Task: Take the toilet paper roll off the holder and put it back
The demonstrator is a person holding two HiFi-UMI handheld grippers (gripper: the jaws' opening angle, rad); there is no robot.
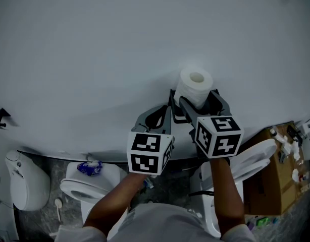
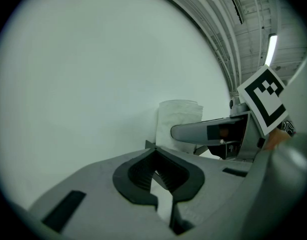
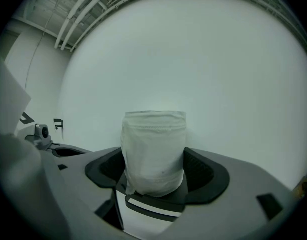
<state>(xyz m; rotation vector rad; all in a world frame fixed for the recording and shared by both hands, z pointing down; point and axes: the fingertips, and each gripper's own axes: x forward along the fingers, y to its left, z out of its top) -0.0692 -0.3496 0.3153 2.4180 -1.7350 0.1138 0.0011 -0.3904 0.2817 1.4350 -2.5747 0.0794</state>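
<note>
A white toilet paper roll (image 1: 195, 86) stands upright against the white wall (image 1: 119, 44), its core hole facing me. My right gripper (image 1: 198, 99) is shut on the roll; in the right gripper view the roll (image 3: 154, 151) fills the gap between both pads. A black holder bracket (image 3: 153, 206) sits under the roll. My left gripper (image 1: 165, 111) hangs just left of the roll with its jaws shut and nothing in them. From the left gripper view the roll (image 2: 178, 115) shows beyond the left gripper (image 2: 154, 153), with a right-gripper finger (image 2: 203, 131) across it.
Below the wall stand a white toilet (image 1: 87, 183) with a blue wrapper (image 1: 89, 168) on its tank, a second toilet (image 1: 246, 165) with its lid up, and a white fixture (image 1: 23, 183) at the far left. A cardboard box (image 1: 268, 185) sits at the right. A black hook (image 1: 1, 117) is on the wall.
</note>
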